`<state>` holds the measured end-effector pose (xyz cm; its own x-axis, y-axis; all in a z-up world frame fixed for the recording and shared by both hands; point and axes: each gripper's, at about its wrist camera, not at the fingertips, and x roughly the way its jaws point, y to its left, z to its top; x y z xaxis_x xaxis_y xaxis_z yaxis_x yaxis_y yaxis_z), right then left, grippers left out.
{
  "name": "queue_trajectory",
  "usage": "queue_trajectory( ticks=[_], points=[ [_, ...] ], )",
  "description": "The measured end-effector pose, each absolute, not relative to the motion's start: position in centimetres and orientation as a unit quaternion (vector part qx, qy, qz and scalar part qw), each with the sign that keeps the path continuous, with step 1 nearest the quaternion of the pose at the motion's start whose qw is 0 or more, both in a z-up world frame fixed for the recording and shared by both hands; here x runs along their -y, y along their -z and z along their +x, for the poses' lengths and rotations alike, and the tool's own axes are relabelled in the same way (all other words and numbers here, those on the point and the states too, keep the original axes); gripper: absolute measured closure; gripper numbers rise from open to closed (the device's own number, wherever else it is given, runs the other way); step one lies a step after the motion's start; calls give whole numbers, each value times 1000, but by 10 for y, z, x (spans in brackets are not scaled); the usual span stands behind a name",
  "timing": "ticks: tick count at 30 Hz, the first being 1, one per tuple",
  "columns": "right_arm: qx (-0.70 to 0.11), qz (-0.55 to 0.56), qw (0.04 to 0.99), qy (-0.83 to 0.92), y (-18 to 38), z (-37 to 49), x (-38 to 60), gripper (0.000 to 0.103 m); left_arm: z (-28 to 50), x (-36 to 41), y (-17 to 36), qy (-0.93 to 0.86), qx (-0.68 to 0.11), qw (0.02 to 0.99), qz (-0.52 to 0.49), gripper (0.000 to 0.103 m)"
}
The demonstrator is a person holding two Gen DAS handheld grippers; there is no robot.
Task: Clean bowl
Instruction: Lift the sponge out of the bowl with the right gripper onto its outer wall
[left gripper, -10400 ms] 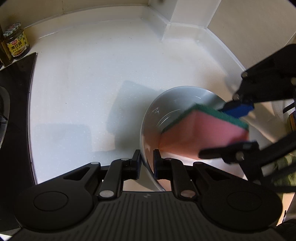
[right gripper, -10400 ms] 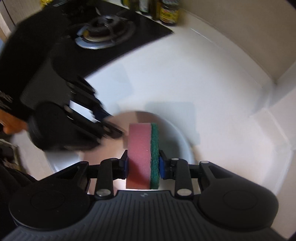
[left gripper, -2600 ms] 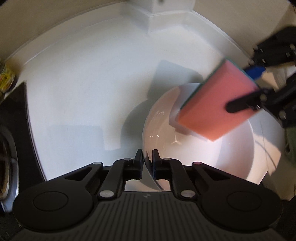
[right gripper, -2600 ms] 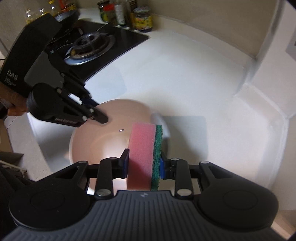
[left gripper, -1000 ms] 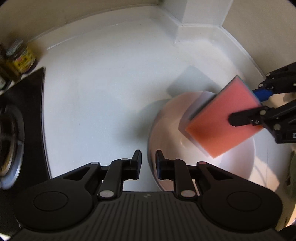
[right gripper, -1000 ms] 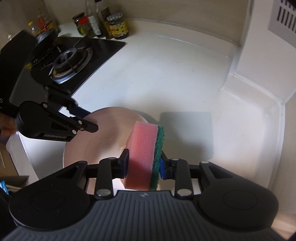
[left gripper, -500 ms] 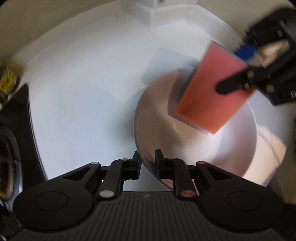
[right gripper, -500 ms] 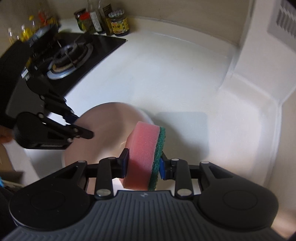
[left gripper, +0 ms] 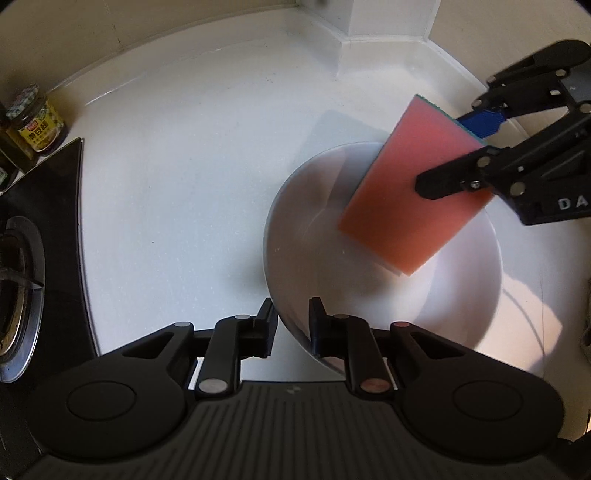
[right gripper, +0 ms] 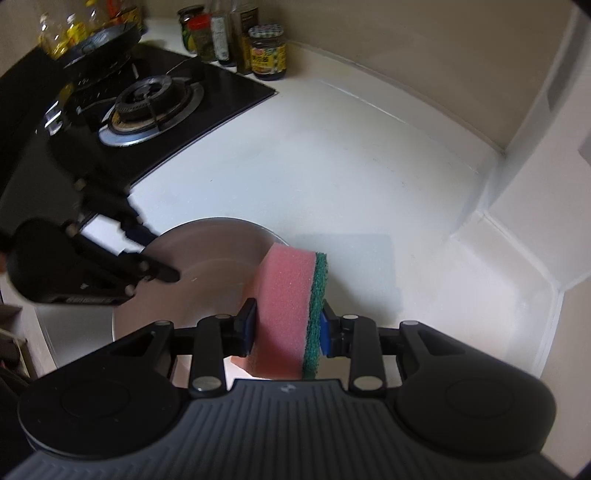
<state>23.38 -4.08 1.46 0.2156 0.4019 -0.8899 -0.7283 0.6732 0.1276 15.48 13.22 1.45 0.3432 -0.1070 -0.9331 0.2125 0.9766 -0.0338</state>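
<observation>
A white bowl (left gripper: 461, 295) sits on the white counter. My left gripper (left gripper: 292, 325) straddles its near rim with a small gap between the jaws; whether it pinches the rim is unclear. In the right wrist view the bowl (right gripper: 207, 258) lies left of centre, with the left gripper (right gripper: 147, 266) at its left rim. My right gripper (right gripper: 288, 328) is shut on a pink sponge with a green scouring side (right gripper: 291, 306). In the left wrist view the sponge (left gripper: 410, 199) hangs over the bowl's far right part, held by the right gripper (left gripper: 469, 155).
A black gas hob (right gripper: 147, 99) lies at the left. Jars and bottles (right gripper: 266, 51) stand behind it; one jar (left gripper: 35, 129) shows at the left wrist view's left edge. The counter (left gripper: 184, 184) meets walls and a corner column (left gripper: 384, 22).
The sponge has shifted slightly over the bowl's far right part. The left gripper let go of the rim about a second ago and has come back to straddle it.
</observation>
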Motion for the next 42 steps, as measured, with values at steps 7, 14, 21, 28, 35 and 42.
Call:
queue_trajectory(
  ticks=[7, 14, 21, 28, 35, 42],
  points=[
    [-451, -49, 826, -335, -52, 224, 83, 76, 149, -132, -18, 103, -561, 820, 47, 82],
    [-413, -20, 884, -219, -45, 188, 131, 75, 148, -129, -15, 104, -564, 818, 50, 79],
    [-458, 45, 865, -203, -1, 163, 137, 75, 178, -137, -22, 144, -542, 823, 88, 80],
    [-458, -3, 868, -192, 3, 146, 115, 75, 209, -128, -18, 174, -544, 811, 128, 81],
    [-483, -1, 859, -169, -4, 153, 107, 75, 202, -120, -8, 165, -551, 805, 147, 92],
    [-508, 13, 844, -169, -7, 171, 104, 76, 168, -117, -6, 133, -557, 812, 112, 92]
  ],
)
